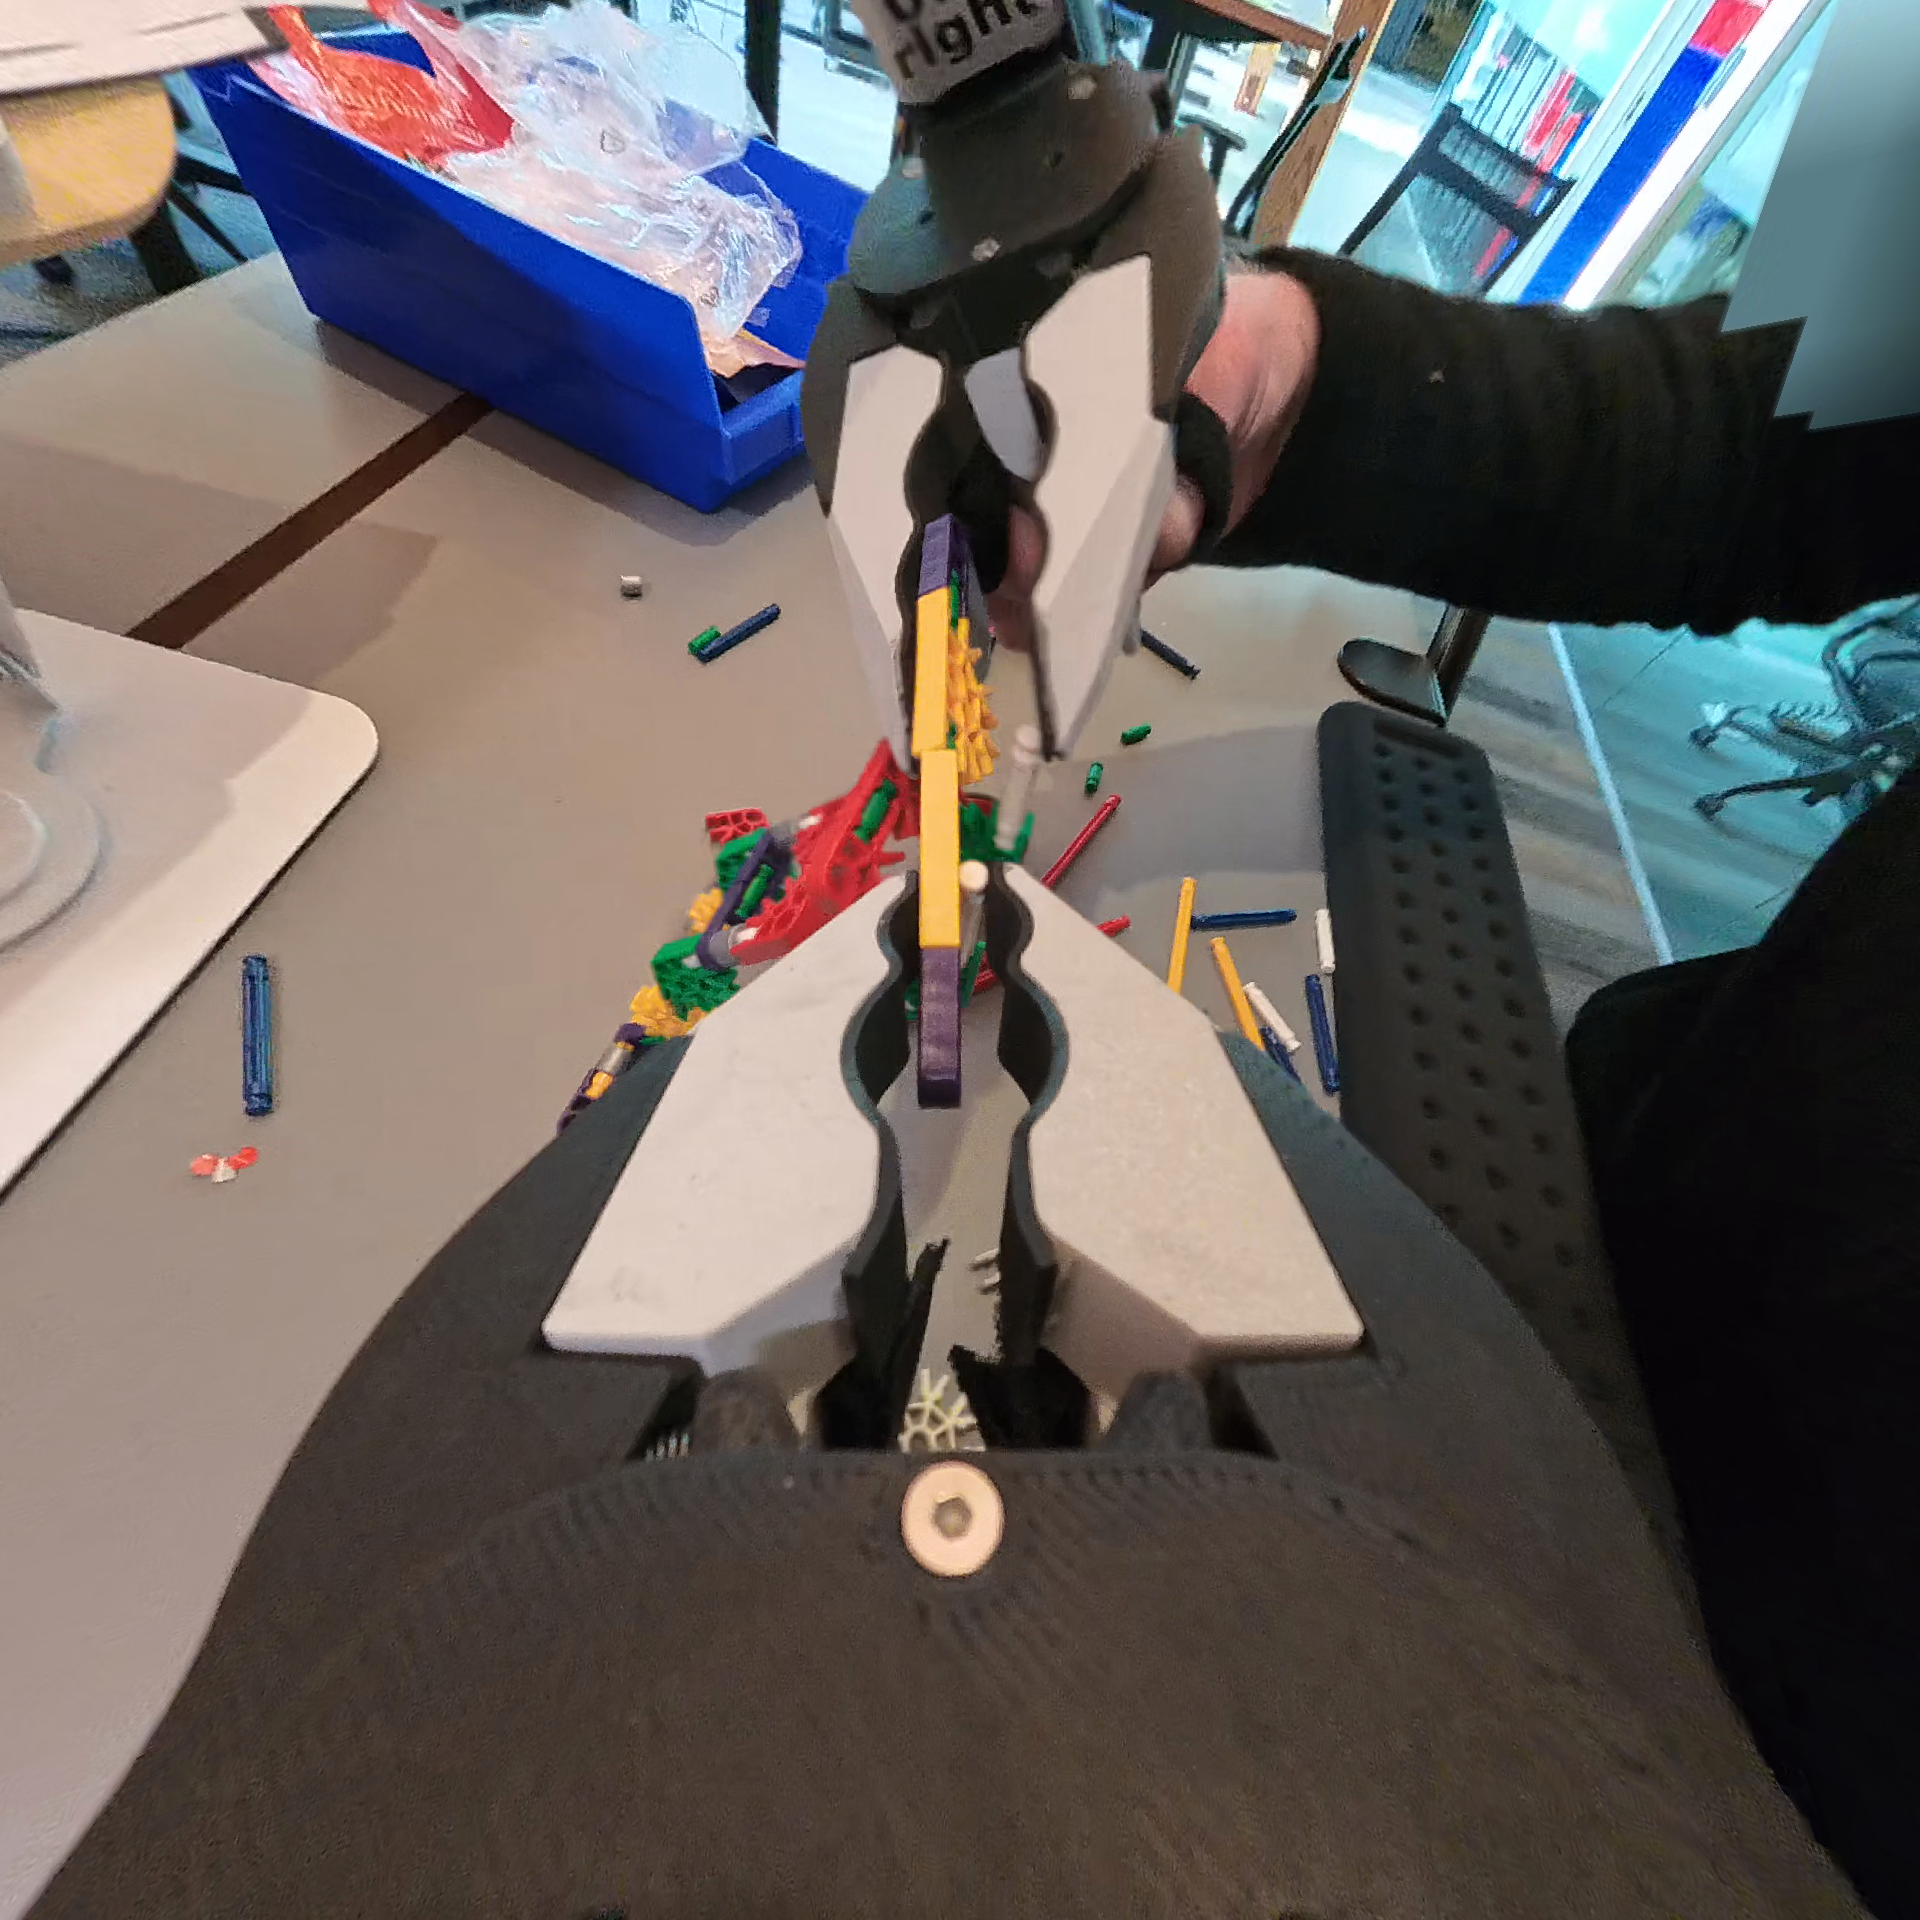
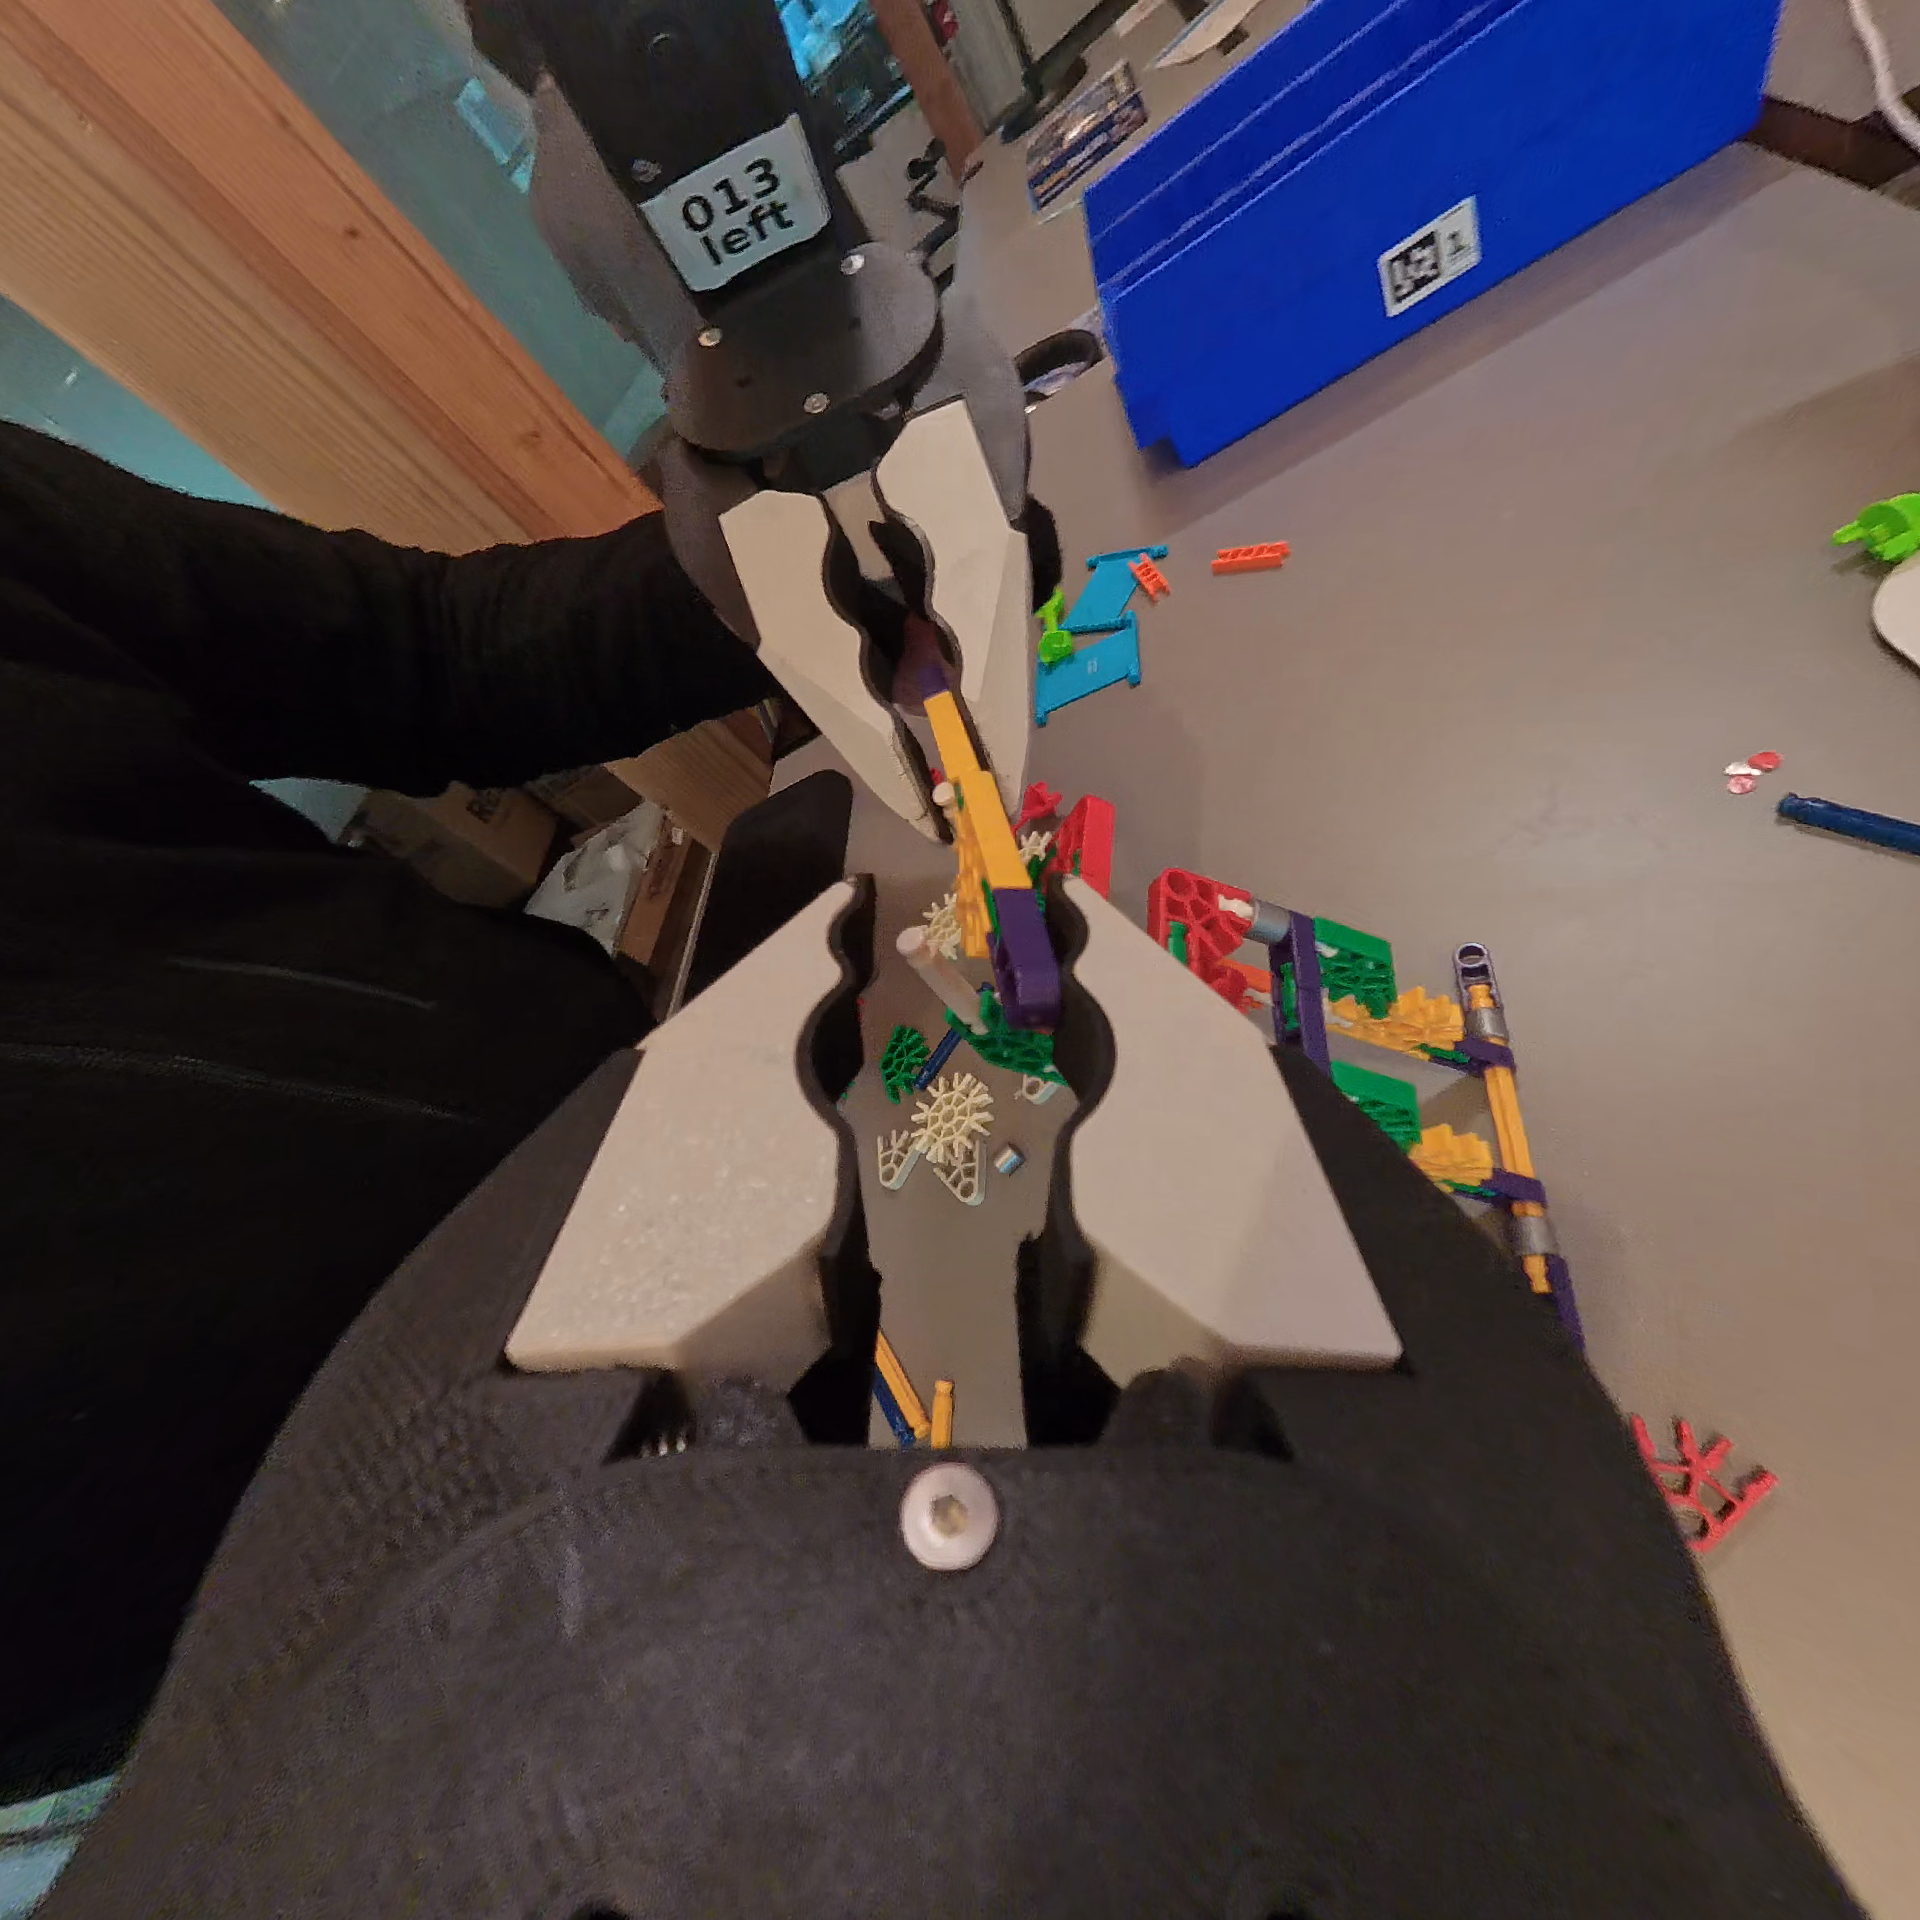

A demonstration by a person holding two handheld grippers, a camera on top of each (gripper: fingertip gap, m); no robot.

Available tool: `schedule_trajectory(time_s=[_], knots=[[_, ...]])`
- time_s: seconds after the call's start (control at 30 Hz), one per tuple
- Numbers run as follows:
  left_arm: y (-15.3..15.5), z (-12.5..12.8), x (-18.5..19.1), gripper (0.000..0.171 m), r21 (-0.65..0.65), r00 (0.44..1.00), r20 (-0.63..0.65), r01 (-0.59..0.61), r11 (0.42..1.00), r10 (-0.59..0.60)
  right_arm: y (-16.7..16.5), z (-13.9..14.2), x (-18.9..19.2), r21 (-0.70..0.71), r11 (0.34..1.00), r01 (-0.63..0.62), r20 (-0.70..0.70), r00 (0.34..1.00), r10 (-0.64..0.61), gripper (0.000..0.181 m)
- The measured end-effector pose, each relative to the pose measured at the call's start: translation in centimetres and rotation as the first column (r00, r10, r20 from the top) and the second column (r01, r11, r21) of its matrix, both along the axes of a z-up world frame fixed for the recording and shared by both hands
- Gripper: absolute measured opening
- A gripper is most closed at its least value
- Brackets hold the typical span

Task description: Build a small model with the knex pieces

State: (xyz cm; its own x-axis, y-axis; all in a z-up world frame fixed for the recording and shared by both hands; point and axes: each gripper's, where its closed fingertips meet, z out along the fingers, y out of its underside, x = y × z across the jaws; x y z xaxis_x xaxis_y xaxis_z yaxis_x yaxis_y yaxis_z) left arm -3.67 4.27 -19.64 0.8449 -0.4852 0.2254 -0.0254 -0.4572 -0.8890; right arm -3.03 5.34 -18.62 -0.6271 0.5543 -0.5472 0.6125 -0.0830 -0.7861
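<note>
A slim toy-construction assembly, a yellow rod (image 1: 938, 831) with purple end connectors (image 1: 940, 1029) and white pegs, is held in the air between the two grippers. My left gripper (image 1: 956, 883) is shut on its near purple-and-yellow end. It also shows in the right wrist view (image 2: 971, 800), where it clamps the yellow rod (image 2: 977, 821). My right gripper (image 2: 961, 888) is open around the other purple end (image 2: 1023, 966), which rests against its right finger; its left finger stands apart. It shows facing me in the left wrist view (image 1: 982, 748).
A grey table (image 1: 499, 831) carries a pile of coloured pieces (image 1: 810, 883), a larger built frame (image 2: 1382, 1018), white snowflake connectors (image 2: 951, 1117) and loose rods (image 1: 1236, 966). A blue bin (image 1: 499, 281) stands at the back. A black chair armrest (image 1: 1444, 987) lies at the table's edge. Less than 4 cm separates the two grippers' tips.
</note>
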Motion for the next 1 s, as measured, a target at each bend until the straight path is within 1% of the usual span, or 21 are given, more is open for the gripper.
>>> schedule_trajectory(time_s=[0.13, 0.2, 0.27, 0.37, 0.43, 0.5, 0.53, 0.6, 0.67, 0.8, 0.87, 0.9, 0.97, 1.0], knots=[[0.2, 0.5, 0.1, 0.008, -0.018, 0.998, 0.060, -0.012, 1.000, 0.013, 0.5, 0.1, 0.0, 0.000, 0.998, 0.057, -0.060, 0.997, -0.057, 0.023], [0.2, 0.6, 0.3, 0.008, -0.026, 0.997, 0.076, -0.010, 1.000, 0.012, 0.5, 0.2, 0.3, -0.016, 0.997, 0.073, -0.081, 0.994, -0.075, 0.026], [0.3, 0.6, 0.4, 0.008, -0.030, 0.996, 0.092, -0.008, 1.000, 0.011, 0.9, 0.4, 0.4, -0.065, 0.992, 0.106, -0.080, 0.991, -0.111, 0.028], [0.5, 0.9, 0.2, 0.008, -0.038, 0.990, 0.138, -0.016, 0.999, 0.022, 1.2, 0.9, 0.8, -0.194, 0.972, 0.134, -0.062, 0.987, -0.149, 0.029], [0.7, 1.0, 0.1, 0.008, -0.044, 0.988, 0.152, -0.020, 0.999, 0.027, 1.4, 0.7, 1.0, -0.222, 0.963, 0.155, -0.068, 0.982, -0.174, 0.027], [0.8, 1.0, 0.2, 0.008, -0.050, 0.985, 0.170, -0.019, 0.999, 0.027, 1.5, 0.8, 1.2, -0.226, 0.957, 0.183, -0.084, 0.975, -0.206, 0.030], [0.9, 1.1, 0.3, 0.008, -0.056, 0.983, 0.181, -0.024, 0.998, 0.034, 1.8, 0.8, 1.2, -0.227, 0.950, 0.215, -0.086, 0.967, -0.239, 0.032], [1.1, 1.4, 0.4, 0.008, -0.052, 0.980, 0.197, -0.027, 0.998, 0.037, 3.1, 1.6, 1.2, -0.260, 0.915, 0.308, -0.121, 0.930, -0.348, 0.032], [1.2, 1.9, 0.4, 0.008, -0.051, 0.973, 0.227, -0.037, 0.998, 0.048, 3.8, 2.2, 1.6, -0.313, 0.884, 0.347, -0.131, 0.906, -0.402, 0.038], [1.7, 2.4, 0.5, 0.007, -0.061, 0.947, 0.308, -0.077, 0.995, 0.092, 2.7, 2.0, 2.4, -0.260, 0.892, 0.369, -0.183, 0.889, -0.420, 0.030], [1.9, 2.5, 0.7, 0.007, -0.064, 0.938, 0.329, -0.096, 0.993, 0.112, 2.2, 1.7, 2.3, -0.199, 0.894, 0.403, -0.212, 0.873, -0.440, 0.028], [2.0, 2.6, 0.8, 0.007, -0.071, 0.933, 0.340, -0.100, 0.992, 0.119, 1.9, 1.6, 2.2, -0.177, 0.896, 0.406, -0.222, 0.871, -0.439, 0.025], [2.0, 2.8, 1.2, 0.008, -0.069, 0.928, 0.356, -0.097, 0.993, 0.115, 1.4, 1.3, 2.0, -0.132, 0.900, 0.415, -0.236, 0.869, -0.436, 0.002], [2.0, 2.8, 1.4, 0.007, -0.074, 0.927, 0.357, -0.098, 0.992, 0.118, 1.4, 1.3, 1.9, -0.124, 0.900, 0.418, -0.238, 0.868, -0.436, 0.002]])
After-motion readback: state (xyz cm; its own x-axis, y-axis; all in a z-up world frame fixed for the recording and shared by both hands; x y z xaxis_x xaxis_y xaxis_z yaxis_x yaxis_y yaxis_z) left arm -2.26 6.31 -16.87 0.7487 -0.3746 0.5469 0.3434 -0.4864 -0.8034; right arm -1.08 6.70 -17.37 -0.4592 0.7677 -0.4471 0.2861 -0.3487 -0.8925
